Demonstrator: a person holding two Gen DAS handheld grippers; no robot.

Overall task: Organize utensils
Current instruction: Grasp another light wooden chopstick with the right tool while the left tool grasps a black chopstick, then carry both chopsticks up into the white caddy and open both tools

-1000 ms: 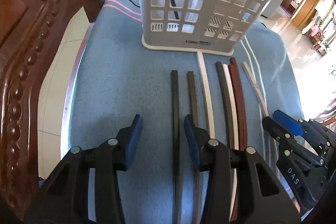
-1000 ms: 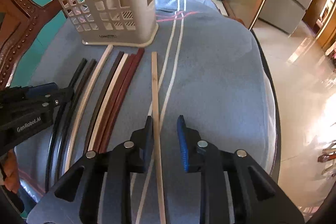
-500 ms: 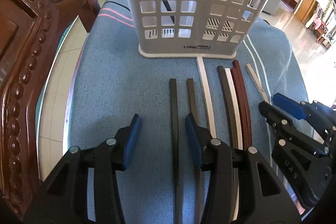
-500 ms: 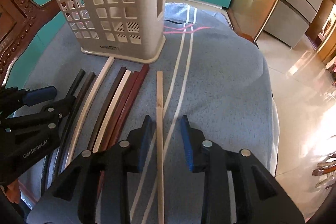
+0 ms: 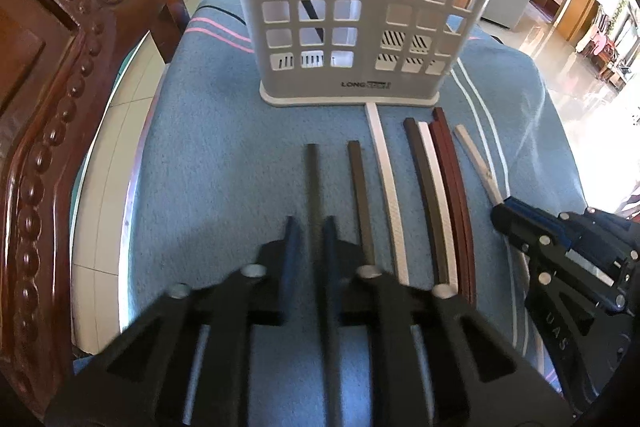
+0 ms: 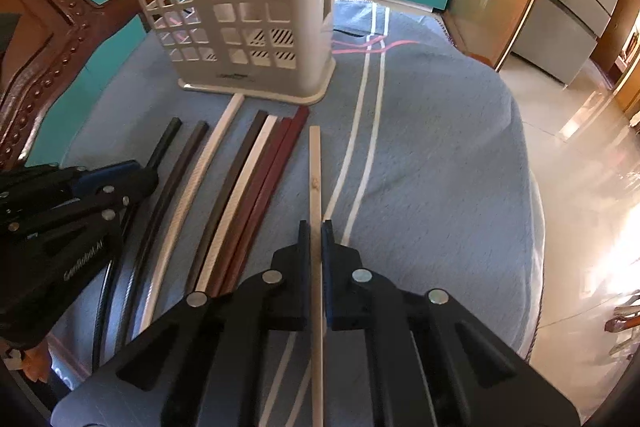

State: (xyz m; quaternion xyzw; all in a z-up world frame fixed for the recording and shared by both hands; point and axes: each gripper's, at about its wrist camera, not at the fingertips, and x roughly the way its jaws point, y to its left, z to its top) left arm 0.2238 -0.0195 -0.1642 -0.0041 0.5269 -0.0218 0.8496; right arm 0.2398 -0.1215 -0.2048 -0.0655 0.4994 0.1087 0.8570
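Both tongs clamped on chopsticks in front of the holder.

Left gripper (image 5: 311, 227) closed on the black stick (image 5: 312, 179), leftmost in the row; right gripper (image 6: 316, 231) pinching the pale stick (image 6: 315, 163), rightmost. Between them, lying side by side on the blue cloth (image 6: 432, 155): brown, white, dark brown, white and two maroon sticks (image 6: 276, 163). Holder (image 5: 360, 7) upright just beyond, white stick (image 5: 384, 163) touching its base, one dark stick leaning inside.
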